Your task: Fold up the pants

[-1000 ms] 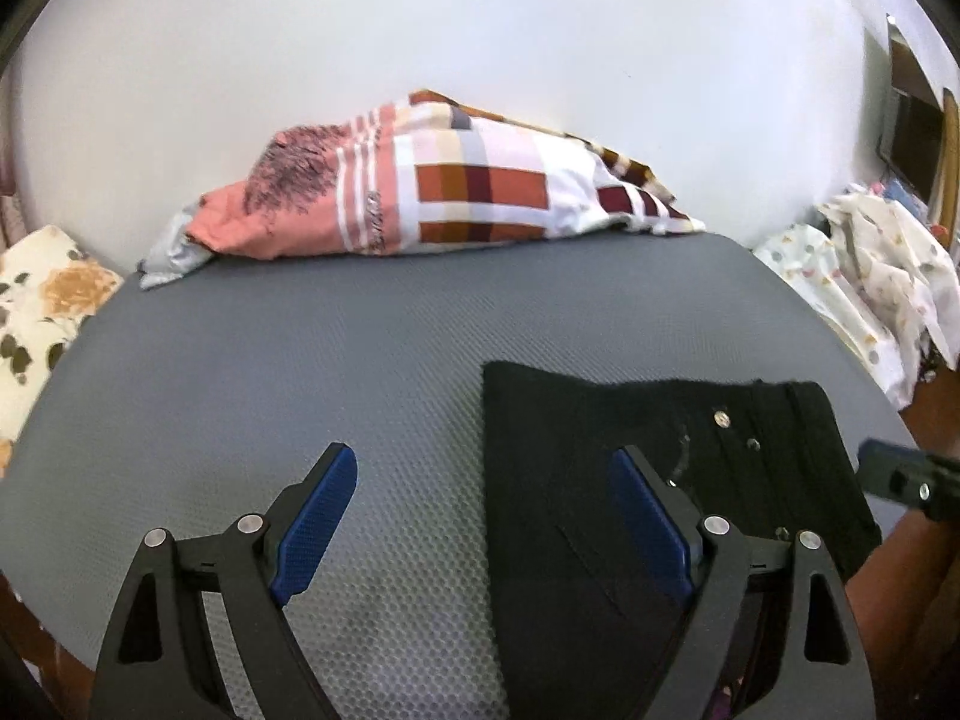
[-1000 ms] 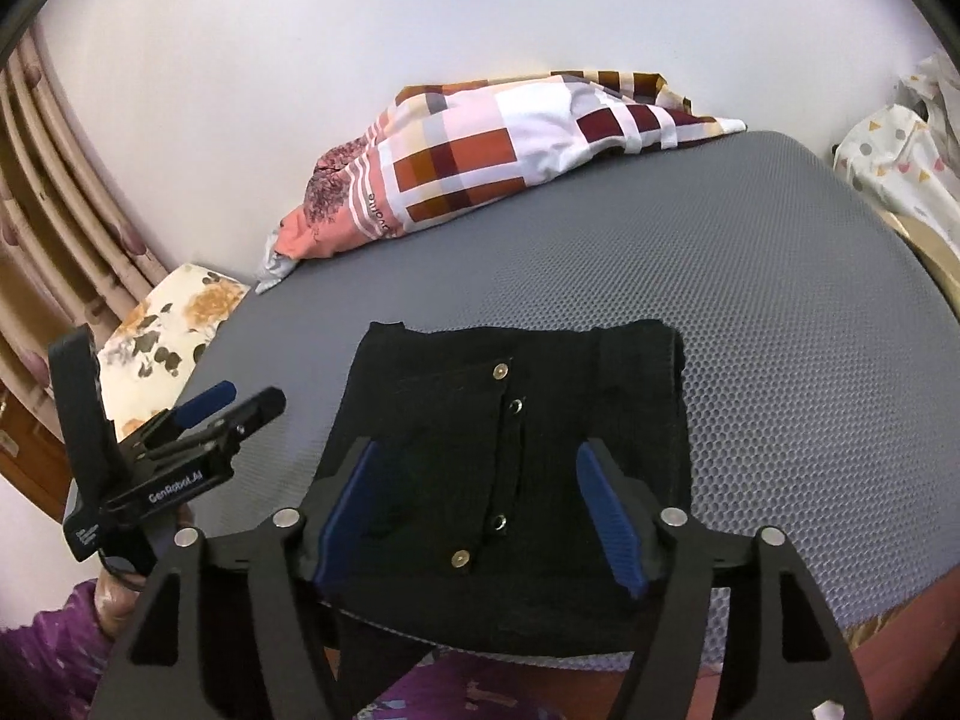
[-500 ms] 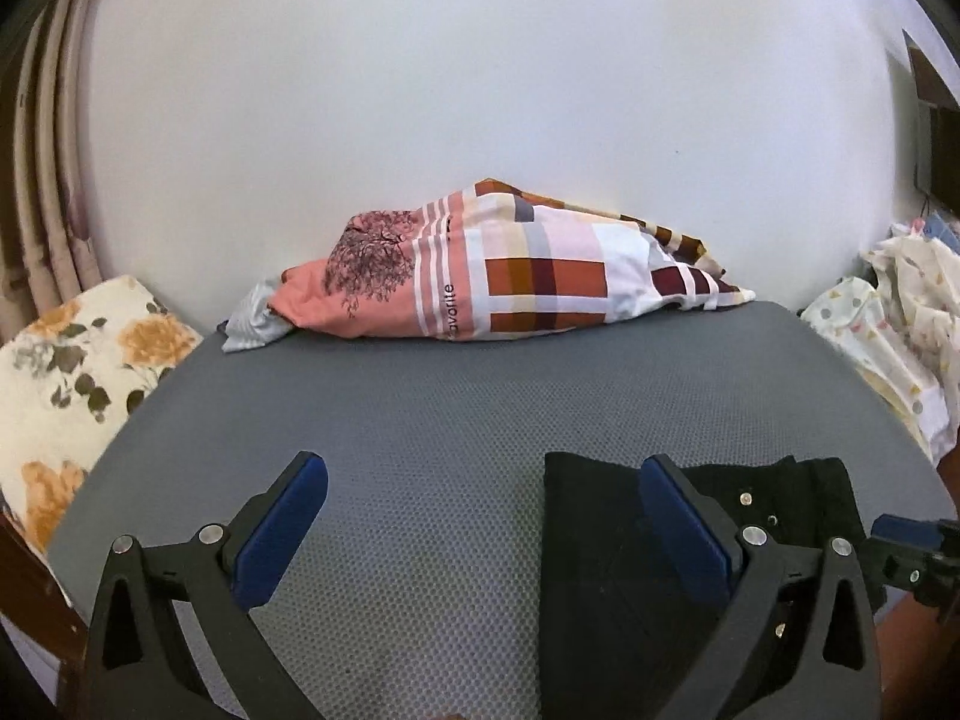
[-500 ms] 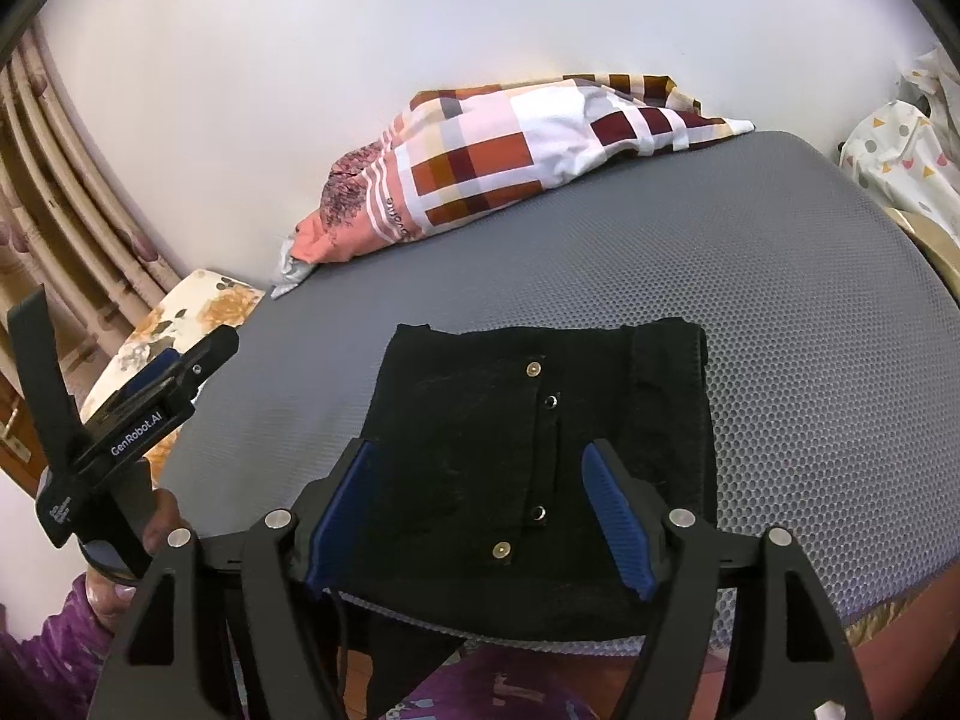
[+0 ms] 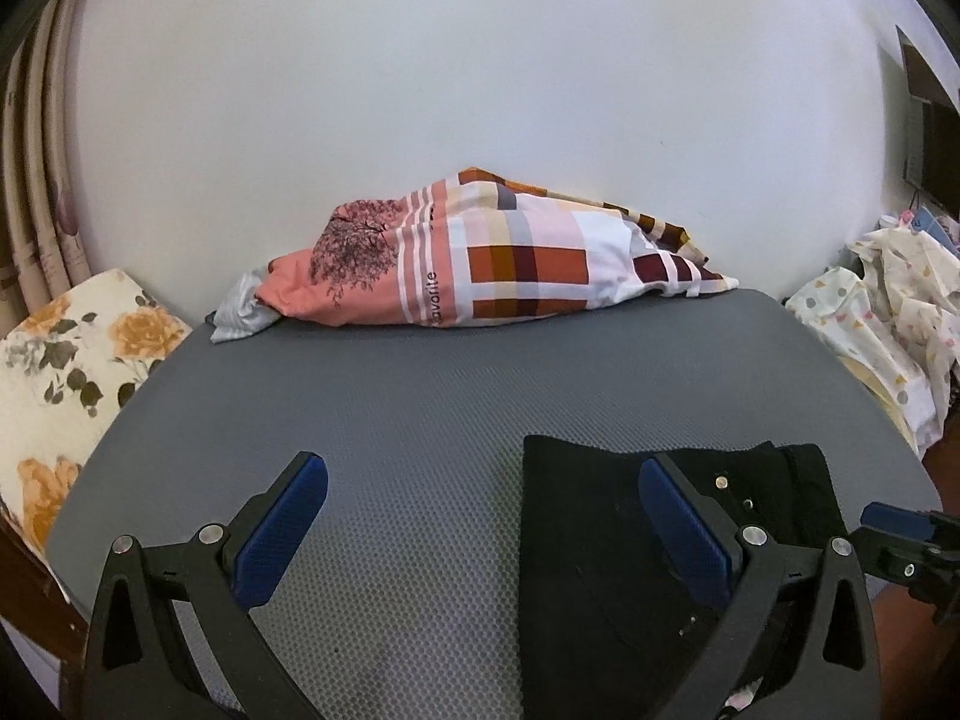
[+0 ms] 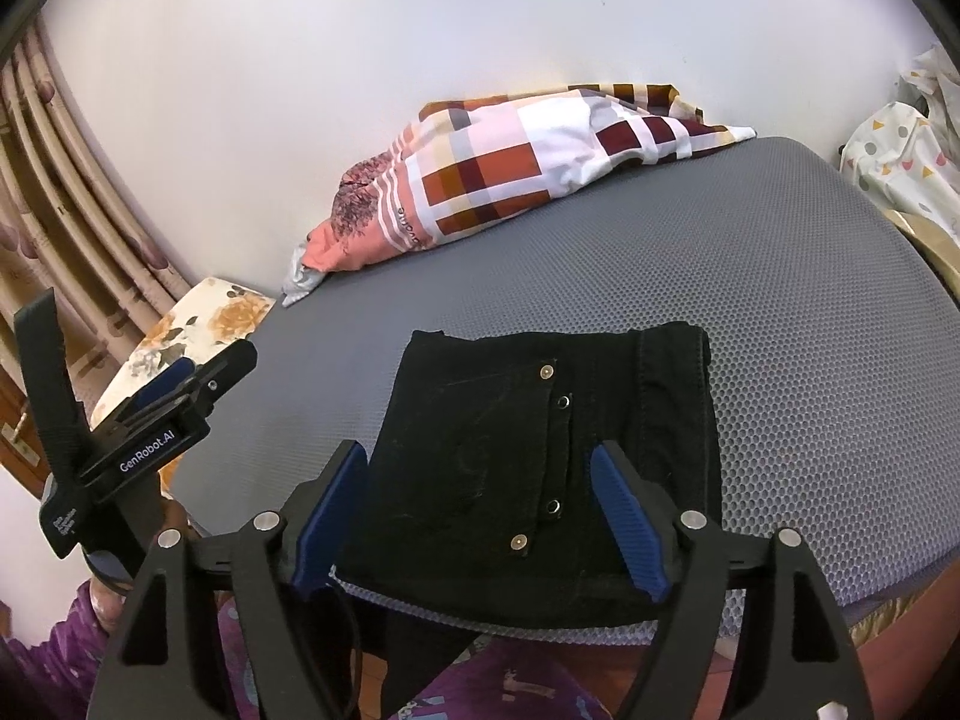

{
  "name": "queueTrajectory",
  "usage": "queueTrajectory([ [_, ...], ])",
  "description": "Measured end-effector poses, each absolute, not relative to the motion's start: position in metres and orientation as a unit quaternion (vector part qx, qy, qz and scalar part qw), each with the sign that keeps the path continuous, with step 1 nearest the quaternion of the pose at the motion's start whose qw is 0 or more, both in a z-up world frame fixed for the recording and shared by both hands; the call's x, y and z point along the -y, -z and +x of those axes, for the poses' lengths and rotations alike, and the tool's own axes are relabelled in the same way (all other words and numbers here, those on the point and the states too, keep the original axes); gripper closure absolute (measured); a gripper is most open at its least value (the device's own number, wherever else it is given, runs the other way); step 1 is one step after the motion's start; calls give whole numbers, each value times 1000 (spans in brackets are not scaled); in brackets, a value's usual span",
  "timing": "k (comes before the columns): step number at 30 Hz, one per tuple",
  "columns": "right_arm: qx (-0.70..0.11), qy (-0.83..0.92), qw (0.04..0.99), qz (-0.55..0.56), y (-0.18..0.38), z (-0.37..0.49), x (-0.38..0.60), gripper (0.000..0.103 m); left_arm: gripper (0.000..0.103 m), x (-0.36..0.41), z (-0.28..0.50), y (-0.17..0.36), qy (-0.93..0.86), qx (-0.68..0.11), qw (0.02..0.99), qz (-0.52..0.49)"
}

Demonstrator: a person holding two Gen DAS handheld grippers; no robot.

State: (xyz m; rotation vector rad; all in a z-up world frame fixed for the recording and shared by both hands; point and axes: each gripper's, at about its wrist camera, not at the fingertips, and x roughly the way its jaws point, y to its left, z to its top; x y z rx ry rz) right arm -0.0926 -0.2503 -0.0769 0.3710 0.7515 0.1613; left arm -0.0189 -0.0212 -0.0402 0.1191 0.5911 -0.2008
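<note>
While both tools stand with fingers spread wide and nothing between them, the black pants lie folded into a compact rectangle at the near edge of the grey mat, snaps facing up. Right tool hovers above the near hem, not touching. Left tool hangs over bare mat just beside the pants' left edge. Patterned pillow rests against the wall, well apart. Floral cushion at far left.
</note>
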Motion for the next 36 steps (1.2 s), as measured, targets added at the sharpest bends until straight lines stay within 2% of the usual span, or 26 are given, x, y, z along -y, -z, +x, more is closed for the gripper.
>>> queueTrajectory([
  [10,-367,-77,908,188,81,-90,253,25,0,24,-19,44,100,-295,948,63],
  [24,-371,-42,910,179,90,-94,277,19,0,20,-9,78,126,-335,932,56],
  [30,-421,-21,888,184,121,-86,330,18,0,8,27,115,188,-418,889,18],
  [36,-457,-73,862,206,152,-59,347,18,1,23,58,161,269,-503,821,15],
])
